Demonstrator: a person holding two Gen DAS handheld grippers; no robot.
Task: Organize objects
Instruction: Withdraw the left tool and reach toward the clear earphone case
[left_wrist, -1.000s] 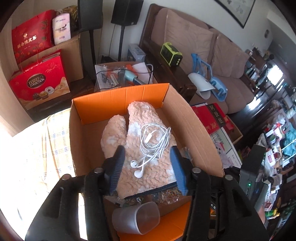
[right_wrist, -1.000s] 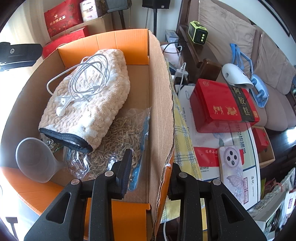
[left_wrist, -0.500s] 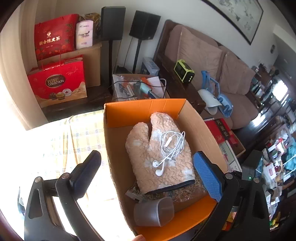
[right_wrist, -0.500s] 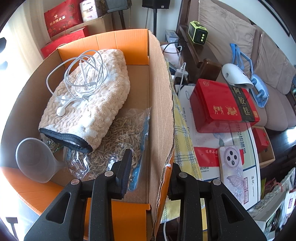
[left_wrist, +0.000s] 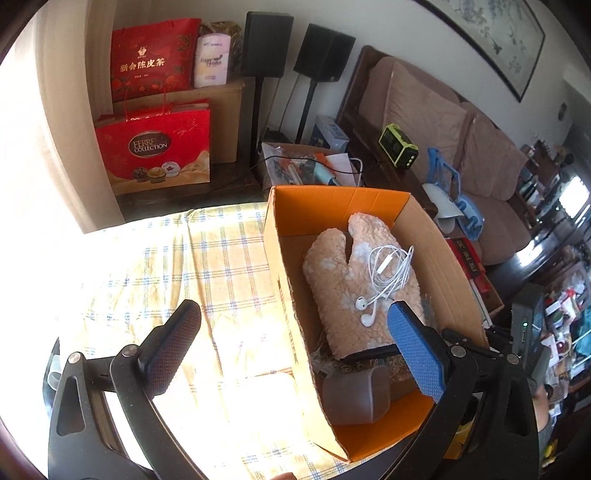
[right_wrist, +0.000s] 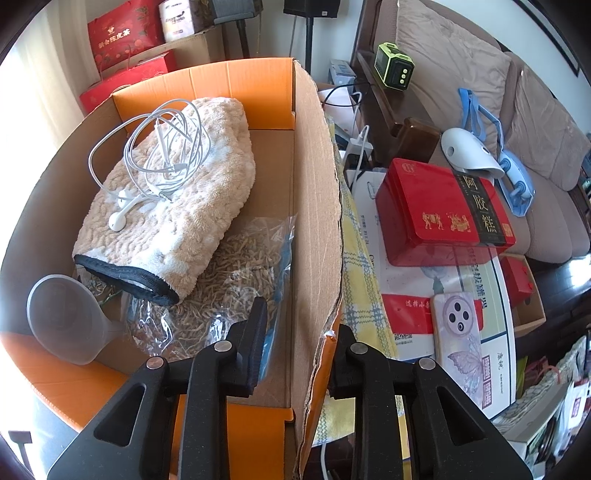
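Right gripper (right_wrist: 295, 332) clamped on box (right_wrist: 317, 206) right wall near front corner. Left gripper (left_wrist: 291, 354) wide open, empty, straddling box left wall. In box: funnel (right_wrist: 61, 321) at front left corner, bag (right_wrist: 236, 273), mitt (right_wrist: 177, 199), earphones (right_wrist: 162, 158) atop mitt.

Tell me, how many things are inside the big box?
4 in the cardboard box: oven mitt, earphones lying on it, bag of dried bits underneath, funnel at the near corner. More may be hidden underneath.

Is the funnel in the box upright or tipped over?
Tipped: the funnel lies on its side in the cardboard box, mouth facing outward, beside the oven mitt.
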